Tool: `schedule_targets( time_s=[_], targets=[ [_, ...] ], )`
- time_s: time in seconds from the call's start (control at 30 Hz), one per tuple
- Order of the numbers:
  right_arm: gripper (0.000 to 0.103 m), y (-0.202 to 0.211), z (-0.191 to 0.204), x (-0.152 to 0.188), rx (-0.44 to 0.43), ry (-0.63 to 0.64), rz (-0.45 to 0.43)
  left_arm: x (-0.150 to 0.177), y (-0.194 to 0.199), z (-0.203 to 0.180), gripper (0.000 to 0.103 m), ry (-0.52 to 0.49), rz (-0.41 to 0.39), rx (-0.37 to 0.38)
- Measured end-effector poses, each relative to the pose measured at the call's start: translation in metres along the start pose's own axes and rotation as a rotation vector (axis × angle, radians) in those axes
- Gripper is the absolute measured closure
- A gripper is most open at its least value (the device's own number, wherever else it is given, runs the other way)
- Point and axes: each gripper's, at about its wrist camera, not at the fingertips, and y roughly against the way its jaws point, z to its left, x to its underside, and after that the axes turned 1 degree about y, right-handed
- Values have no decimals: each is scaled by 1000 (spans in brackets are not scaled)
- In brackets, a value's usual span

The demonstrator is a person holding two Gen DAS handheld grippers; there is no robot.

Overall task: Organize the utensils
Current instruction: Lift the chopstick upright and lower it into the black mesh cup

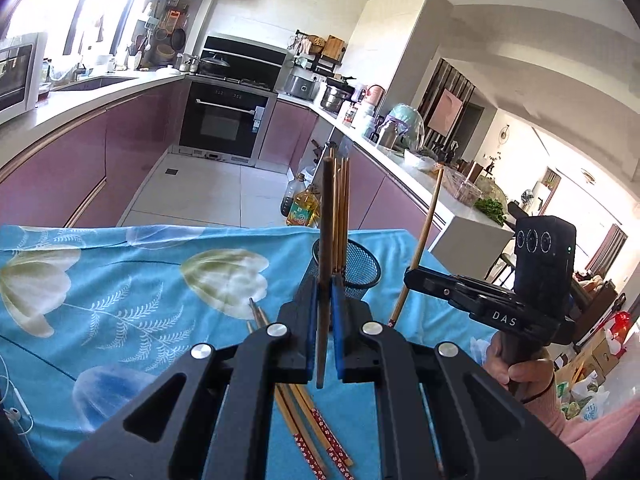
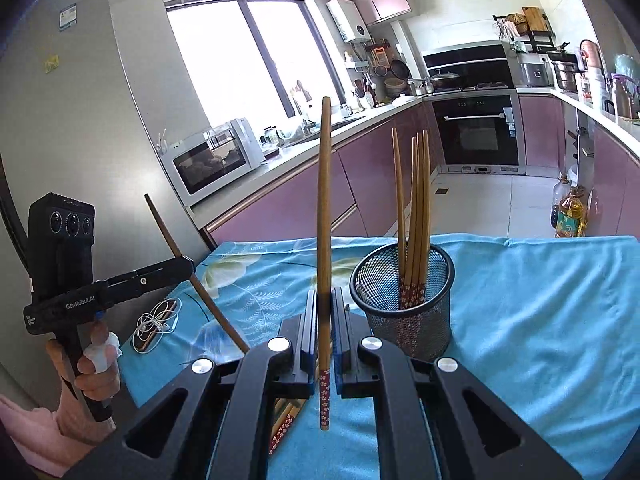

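Left gripper [image 1: 324, 300] pinches a dark chopstick [image 1: 326, 240]; right gripper [image 2: 325, 312] pinches a light chopstick [image 2: 324, 220]. Mesh cup [image 2: 404, 312], at 1 o'clock of the right gripper, holds four chopsticks upright. Only the right view shows the earphones [image 2: 154, 322]; only the left shows the loose chopsticks [image 1: 304, 428] clearly.

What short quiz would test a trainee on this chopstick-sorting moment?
1. True or false: each hand-held gripper, left and right, is shut on a chopstick.
2. How many chopsticks already stand in the mesh cup? A) none B) four C) ten
3. Fill in: the loose chopsticks not yet sorted lie on the ____ cloth.

Key
1. True: the left one clamps a darker chopstick, the right one a chopstick with a red patterned end; both are off the cloth.
2. B
3. Blue (floral)
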Motion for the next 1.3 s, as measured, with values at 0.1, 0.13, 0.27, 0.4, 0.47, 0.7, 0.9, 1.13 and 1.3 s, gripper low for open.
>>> schedule_targets(
  time_s=[0.1,0.13,0.27,0.4,0.47,0.7,0.9,1.13,1.3],
  targets=[
    [97,6,-1,-10,7,11,-27,-12,-4,-5,96,-3,-25,12],
    [97,7,-1,-14,10,14,-35,-17,-6,-6,96,-5,-32,17],
    [97,12,-6,-30,20,14,-65,-36,-12,-16,96,-27,-60,24],
    [97,16,-8,-44,32,24,-95,-56,-17,-27,96,-52,-78,31],
    [97,17,-10,-51,37,29,-109,-65,-18,-34,96,-65,-89,39],
    [97,16,-18,-67,55,31,-145,-90,-21,-51,96,-102,-133,38],
    [97,4,-27,-73,89,21,-153,-100,-40,-58,96,-133,-122,-5],
    [97,-25,-41,-64,112,-6,-86,-100,-59,-57,95,-142,-123,-31],
    [97,-33,-47,-58,120,-26,-66,-105,-65,-53,96,-127,-120,-27]
  ],
)
